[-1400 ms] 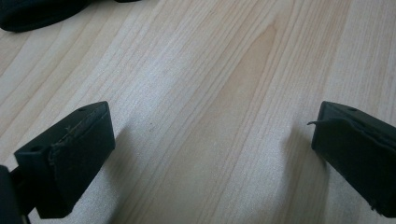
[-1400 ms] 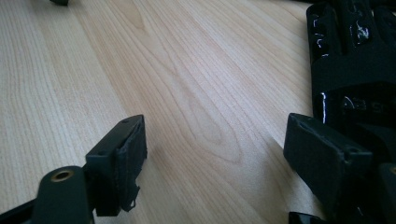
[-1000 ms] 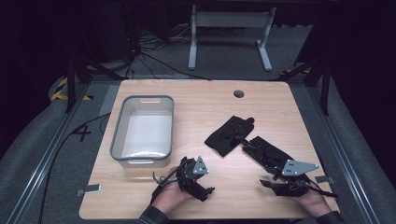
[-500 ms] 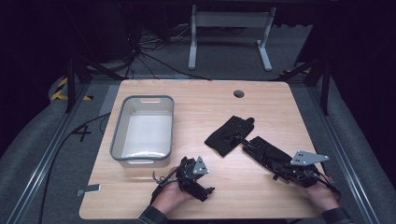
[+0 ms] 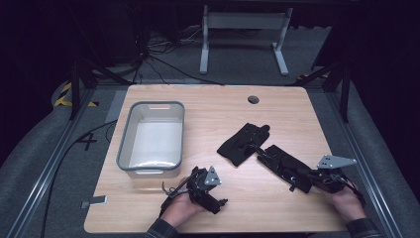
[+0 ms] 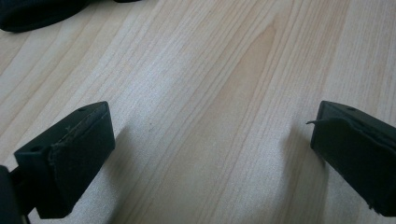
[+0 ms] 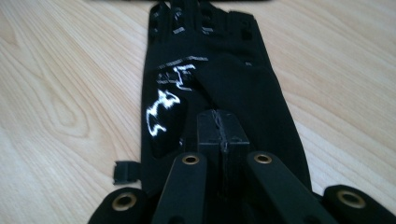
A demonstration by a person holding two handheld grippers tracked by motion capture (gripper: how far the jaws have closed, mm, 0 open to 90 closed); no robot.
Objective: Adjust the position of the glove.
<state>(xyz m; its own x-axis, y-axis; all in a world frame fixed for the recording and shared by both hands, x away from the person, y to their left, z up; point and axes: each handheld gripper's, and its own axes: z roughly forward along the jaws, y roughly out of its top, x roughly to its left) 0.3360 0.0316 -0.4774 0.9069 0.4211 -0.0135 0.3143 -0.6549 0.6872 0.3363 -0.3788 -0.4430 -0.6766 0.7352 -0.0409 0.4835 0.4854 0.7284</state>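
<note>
Clearly soft and light, glove (image 7: pixel 219 88) pinched at cuff by shut right gripper (image 7: pixel 222 133), 4 o'clock of second glove (image 5: pixel 243 144); left gripper (image 6: pixel 210 149) gaped wide, empty.

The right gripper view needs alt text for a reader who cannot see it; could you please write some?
The right gripper, jaws shut, pinches the cuff end of a black glove with white markings. The glove lies flat on the light wooden table, fingers pointing away.
</note>
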